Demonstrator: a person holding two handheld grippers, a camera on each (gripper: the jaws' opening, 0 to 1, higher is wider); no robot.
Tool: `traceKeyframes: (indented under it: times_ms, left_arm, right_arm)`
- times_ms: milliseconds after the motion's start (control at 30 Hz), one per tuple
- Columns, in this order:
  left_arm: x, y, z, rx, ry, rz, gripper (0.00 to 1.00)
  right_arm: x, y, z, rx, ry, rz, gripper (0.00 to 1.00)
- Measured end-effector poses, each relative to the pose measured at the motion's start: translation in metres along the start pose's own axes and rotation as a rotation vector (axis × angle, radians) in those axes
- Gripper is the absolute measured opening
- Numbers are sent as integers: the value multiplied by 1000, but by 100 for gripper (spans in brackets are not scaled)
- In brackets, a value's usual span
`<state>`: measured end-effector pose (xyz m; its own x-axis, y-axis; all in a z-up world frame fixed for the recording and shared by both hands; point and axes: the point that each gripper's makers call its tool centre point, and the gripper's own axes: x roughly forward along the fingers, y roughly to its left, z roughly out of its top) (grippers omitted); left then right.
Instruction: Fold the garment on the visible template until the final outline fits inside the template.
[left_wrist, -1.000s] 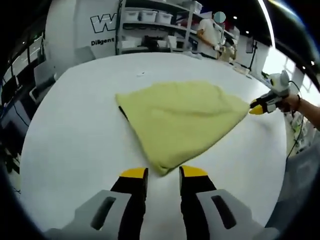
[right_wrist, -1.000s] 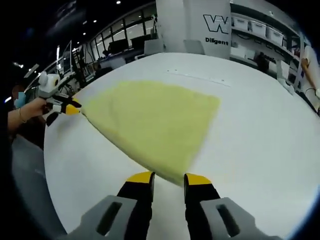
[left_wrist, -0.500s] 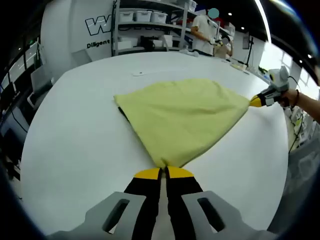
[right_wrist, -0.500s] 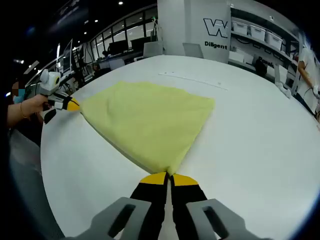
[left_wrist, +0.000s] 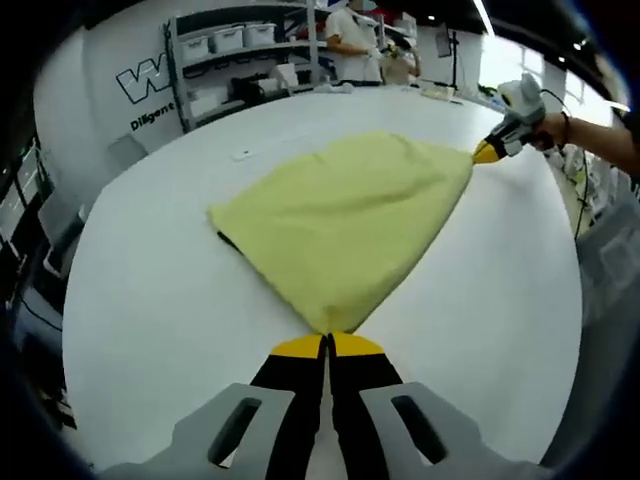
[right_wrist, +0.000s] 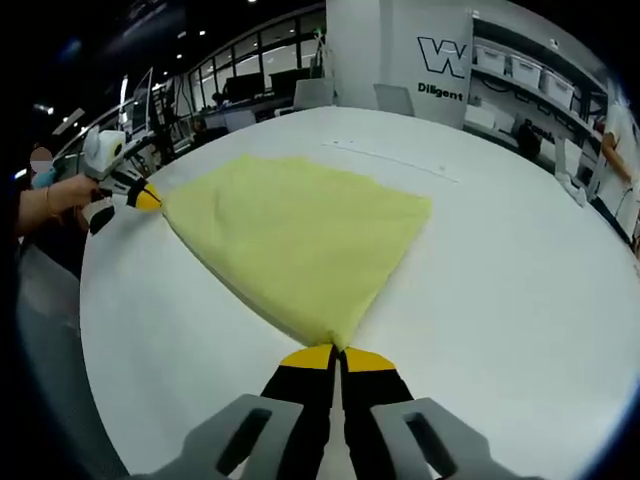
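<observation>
The yellow garment (left_wrist: 345, 215) lies spread on the white table (left_wrist: 150, 300), its opposite corners pinched by the closed left gripper (left_wrist: 327, 345) and right gripper (right_wrist: 337, 355) (a dark edge peeks beneath, unidentifiable).

Two black gripper jaws with yellow tips on grey slotted bodies: left gripper (left_wrist: 327, 345), right gripper (right_wrist: 337, 358). Thin dark bracelet (left_wrist: 566, 100) on one wrist, thin bracelet (right_wrist: 47, 196) on the other.
</observation>
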<state>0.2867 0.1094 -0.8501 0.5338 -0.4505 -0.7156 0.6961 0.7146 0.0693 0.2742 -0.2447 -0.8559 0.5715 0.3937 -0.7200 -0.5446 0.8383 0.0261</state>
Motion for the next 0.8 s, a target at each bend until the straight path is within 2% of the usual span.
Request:
traceKeyframes:
  times_ms: [200, 533, 800]
  left_arm:
    - [-2, -2, 0, 61, 9, -37, 1]
    - [-4, -5, -2, 26, 13, -54, 1]
    - [-10, -12, -4, 37, 16, -60, 1]
  right_arm:
    - [-1, 1, 0, -2, 8, 1, 0]
    - [-4, 4, -4, 9, 21, 11, 0]
    - [-9, 8, -10, 13, 33, 18, 0]
